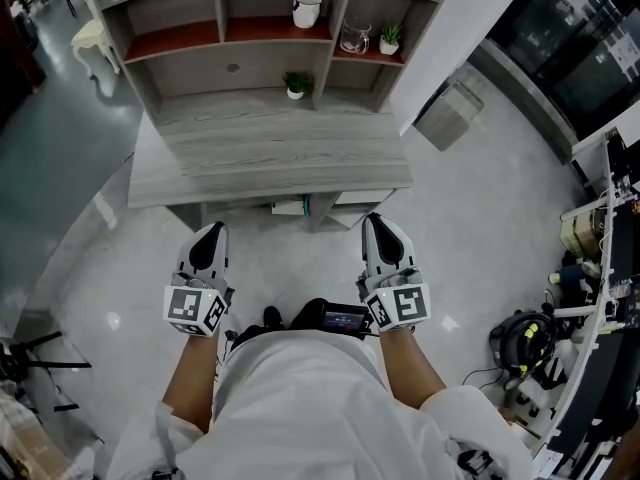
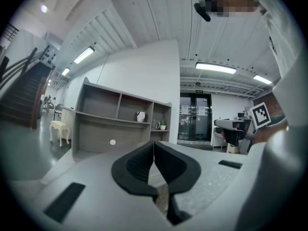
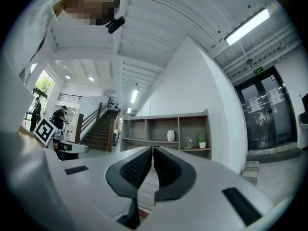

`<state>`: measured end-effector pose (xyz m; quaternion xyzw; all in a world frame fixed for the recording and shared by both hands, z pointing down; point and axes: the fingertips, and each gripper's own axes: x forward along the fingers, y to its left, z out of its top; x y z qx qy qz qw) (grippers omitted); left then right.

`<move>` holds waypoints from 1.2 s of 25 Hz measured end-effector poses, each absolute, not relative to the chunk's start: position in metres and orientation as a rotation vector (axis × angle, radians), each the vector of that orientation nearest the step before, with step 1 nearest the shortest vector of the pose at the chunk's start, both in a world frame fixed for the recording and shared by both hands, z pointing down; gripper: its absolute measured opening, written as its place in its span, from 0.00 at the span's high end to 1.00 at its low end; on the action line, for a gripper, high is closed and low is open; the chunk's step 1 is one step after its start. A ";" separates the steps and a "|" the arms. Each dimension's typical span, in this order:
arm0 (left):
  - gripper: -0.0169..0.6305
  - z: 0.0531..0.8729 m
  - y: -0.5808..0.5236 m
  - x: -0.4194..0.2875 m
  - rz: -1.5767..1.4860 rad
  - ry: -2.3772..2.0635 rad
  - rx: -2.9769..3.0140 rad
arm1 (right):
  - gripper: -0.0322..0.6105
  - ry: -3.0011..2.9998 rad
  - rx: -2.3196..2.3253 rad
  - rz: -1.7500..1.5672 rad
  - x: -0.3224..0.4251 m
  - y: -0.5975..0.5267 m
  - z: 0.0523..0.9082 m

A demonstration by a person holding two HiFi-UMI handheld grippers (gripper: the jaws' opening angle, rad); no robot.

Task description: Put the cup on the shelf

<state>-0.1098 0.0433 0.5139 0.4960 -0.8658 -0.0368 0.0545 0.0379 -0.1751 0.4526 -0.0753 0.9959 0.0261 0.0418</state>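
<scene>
Both tongs closed, nothing between the jaws: left gripper (image 1: 210,236) and right gripper (image 1: 381,228) sit side by side, short of the desk (image 1: 270,163). White cup (image 1: 307,9) stands upright on the shelf (image 1: 178,39) — upper tier, middle compartment.

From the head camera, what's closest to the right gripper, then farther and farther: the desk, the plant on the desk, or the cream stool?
1. Desk, just ahead of the right gripper.
2. Plant, at the desk's back.
3. Stool, far left, beyond the desk.
</scene>
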 end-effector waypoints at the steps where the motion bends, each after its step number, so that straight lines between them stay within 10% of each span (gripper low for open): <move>1: 0.95 0.512 0.045 -0.106 -0.111 -2.641 1.499 | 0.89 3.050 -0.215 0.076 0.040 -0.175 0.454; 30: 0.95 0.486 -0.067 0.089 -0.021 -2.597 1.647 | 0.89 3.064 -0.203 -0.077 0.225 -0.256 0.474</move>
